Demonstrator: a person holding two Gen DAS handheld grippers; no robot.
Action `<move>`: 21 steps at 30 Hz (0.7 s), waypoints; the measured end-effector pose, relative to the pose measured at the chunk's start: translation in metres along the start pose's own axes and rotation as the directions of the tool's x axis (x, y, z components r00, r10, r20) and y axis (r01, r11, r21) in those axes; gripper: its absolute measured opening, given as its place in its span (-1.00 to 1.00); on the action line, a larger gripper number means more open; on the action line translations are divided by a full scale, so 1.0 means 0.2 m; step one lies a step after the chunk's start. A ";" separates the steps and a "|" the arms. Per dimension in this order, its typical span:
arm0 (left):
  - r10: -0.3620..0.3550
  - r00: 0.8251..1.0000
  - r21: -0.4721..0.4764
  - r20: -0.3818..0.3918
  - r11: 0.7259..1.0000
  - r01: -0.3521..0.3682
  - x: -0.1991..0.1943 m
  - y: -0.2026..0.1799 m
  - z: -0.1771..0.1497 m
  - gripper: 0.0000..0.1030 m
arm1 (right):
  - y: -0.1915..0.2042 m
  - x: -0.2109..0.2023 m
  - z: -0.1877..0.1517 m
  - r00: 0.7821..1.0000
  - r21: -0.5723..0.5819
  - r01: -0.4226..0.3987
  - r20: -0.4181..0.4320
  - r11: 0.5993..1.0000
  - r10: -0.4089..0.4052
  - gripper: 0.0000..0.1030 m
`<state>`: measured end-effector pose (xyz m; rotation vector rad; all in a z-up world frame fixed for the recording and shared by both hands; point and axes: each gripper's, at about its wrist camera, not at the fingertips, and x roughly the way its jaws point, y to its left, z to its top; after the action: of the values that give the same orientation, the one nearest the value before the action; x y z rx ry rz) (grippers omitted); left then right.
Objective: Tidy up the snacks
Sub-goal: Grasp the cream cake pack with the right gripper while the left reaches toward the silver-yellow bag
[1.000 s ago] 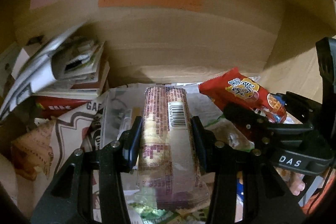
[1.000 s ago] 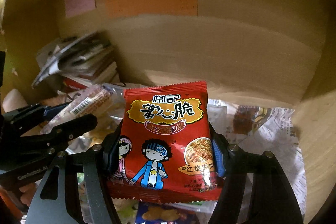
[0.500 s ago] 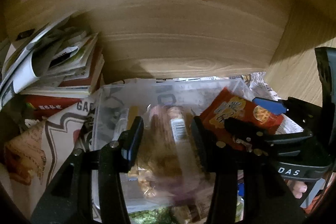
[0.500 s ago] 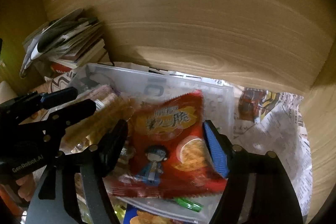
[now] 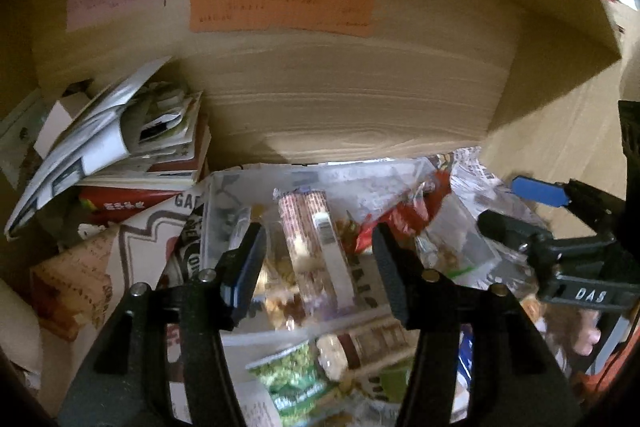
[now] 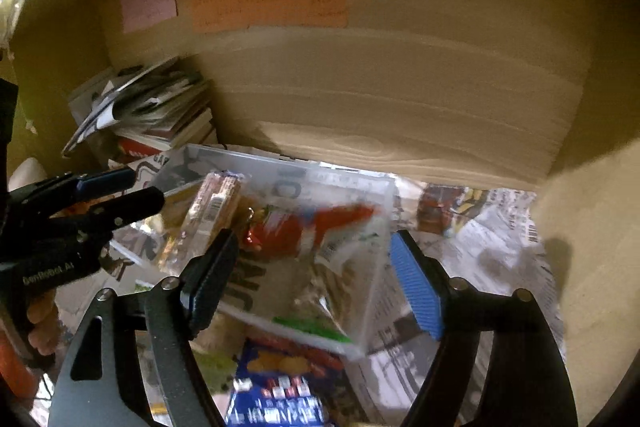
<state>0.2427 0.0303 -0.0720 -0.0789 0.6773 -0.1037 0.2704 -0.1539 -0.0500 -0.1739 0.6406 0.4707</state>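
A clear plastic bin [image 5: 224,211] [image 6: 360,307] sits on newspaper in front of a wooden wall. A long clear cracker pack [image 5: 316,243] [image 6: 208,211] lies inside it, with the red noodle-snack bag [image 6: 304,227] [image 5: 400,219] beside it. My left gripper [image 5: 320,259] is open and empty above the cracker pack; it also shows at the left of the right wrist view [image 6: 120,195]. My right gripper [image 6: 312,279] is open and empty above the red bag; it also shows at the right of the left wrist view [image 5: 532,203].
A stack of books and papers [image 5: 120,143] stands at back left. A green snack bag [image 5: 296,383] and a blue snack box [image 6: 276,387] lie in front of the bin. Sticky notes [image 5: 280,3] are on the wooden wall. Newspaper [image 6: 480,239] covers the surface at right.
Both grippers opened. The cracker pack dropped from the left gripper and the red bag from the right gripper into the clear bin. Both grippers have drawn back slightly.
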 end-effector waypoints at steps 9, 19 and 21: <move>-0.005 1.000 0.032 -0.028 0.999 0.006 -0.13 -0.03 -0.19 0.21 | -0.08 -0.19 -0.22 0.995 0.009 0.103 0.008 0.995 -0.103 0.53; -0.026 0.987 0.005 -0.157 1.000 0.027 -0.10 -0.05 -0.47 0.21 | -0.23 -0.25 -0.56 0.987 0.179 0.140 -0.105 0.974 -0.122 0.53; -0.019 0.985 0.009 -0.172 1.000 0.021 -0.10 -0.06 -0.52 0.21 | -0.24 -0.27 -0.63 0.986 0.212 0.139 -0.124 0.967 -0.115 0.53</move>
<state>0.1619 0.0158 -0.1392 -0.0667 0.8490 -0.1349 0.1893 -0.2539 -0.1165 -0.0307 0.7805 0.2647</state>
